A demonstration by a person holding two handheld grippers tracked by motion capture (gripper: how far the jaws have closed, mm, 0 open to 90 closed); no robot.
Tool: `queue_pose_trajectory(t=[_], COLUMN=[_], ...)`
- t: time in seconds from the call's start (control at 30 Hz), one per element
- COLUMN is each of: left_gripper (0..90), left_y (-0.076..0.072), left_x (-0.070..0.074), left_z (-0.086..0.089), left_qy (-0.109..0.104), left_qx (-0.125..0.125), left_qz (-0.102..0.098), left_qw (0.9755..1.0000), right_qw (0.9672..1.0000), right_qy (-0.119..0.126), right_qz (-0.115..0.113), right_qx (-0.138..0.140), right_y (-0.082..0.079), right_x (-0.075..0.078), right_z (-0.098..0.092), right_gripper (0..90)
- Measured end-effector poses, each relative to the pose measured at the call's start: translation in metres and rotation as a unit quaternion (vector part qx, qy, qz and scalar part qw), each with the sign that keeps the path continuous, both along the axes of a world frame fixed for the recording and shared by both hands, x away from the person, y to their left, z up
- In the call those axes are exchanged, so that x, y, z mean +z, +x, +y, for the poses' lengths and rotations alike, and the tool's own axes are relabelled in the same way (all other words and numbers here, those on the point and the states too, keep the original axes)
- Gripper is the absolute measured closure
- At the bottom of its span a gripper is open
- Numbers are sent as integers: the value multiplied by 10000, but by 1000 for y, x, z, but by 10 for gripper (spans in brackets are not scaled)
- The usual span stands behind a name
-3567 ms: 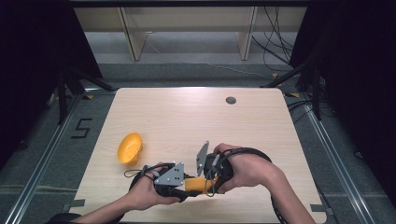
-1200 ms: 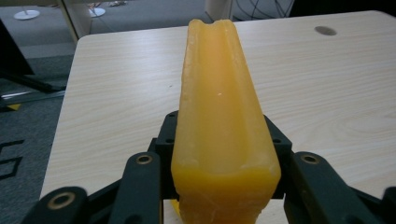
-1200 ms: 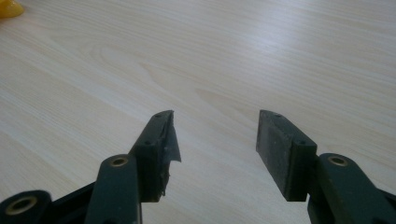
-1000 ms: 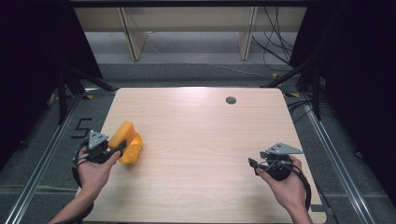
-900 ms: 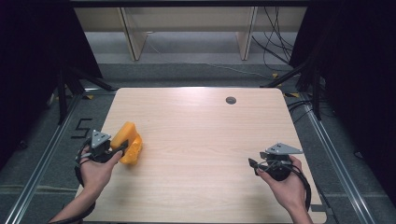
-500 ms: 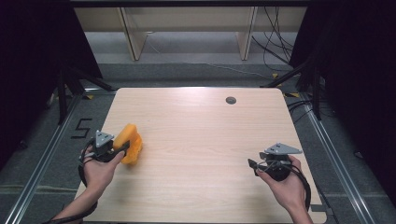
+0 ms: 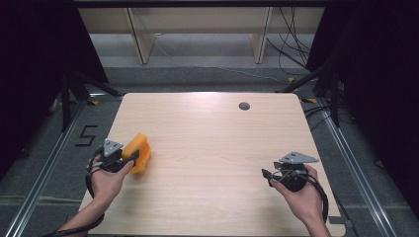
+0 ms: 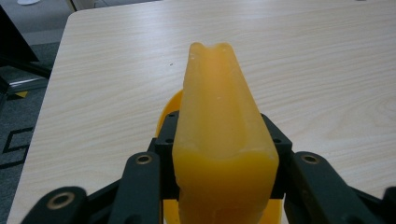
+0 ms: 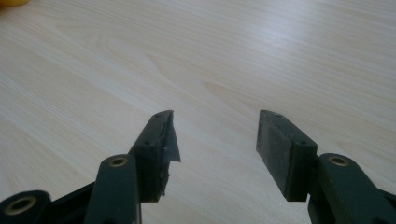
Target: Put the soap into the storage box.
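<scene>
Dark curtains and a grey floor were seen round a pale wooden bench (image 7: 212, 148). Since 3.6 s ago, when both grippers were bunched at the near middle with the orange piece (image 7: 138, 152) lying flat at the left, the hands had been parted. The left gripper (image 7: 129, 159) was now clamped on the piece, tilted up on edge near the left edge. The right gripper (image 9: 215, 140) was held apart, empty, near right. A pickup was judged under way.
</scene>
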State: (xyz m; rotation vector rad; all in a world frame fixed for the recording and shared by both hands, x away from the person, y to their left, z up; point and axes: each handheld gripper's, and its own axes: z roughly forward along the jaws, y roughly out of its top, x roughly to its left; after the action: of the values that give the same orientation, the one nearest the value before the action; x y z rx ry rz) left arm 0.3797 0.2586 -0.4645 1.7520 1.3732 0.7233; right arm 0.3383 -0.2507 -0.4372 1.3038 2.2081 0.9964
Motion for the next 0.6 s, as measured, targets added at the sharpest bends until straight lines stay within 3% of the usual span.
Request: queue_pose_trajectory(t=[0.17,0.37,0.6], left_gripper=[601,598,581], left_y=[1,1,1], left_x=[-1,-2,-1], left_z=[0,-1,-1], left_qy=[18,54,83], left_qx=[-16,-76,-211], left_qz=[-33,-12,47], left_qw=[10000,10000,9997], right_qw=[9999,9999,9999], right_qy=[-46,28,11], right_qz=[-66,115,96], right_qx=[63,53,52], right_y=[1,-1,-1], right_x=[-1,-1,-1], right_z=[0,2,1], right_gripper=[470,469,468])
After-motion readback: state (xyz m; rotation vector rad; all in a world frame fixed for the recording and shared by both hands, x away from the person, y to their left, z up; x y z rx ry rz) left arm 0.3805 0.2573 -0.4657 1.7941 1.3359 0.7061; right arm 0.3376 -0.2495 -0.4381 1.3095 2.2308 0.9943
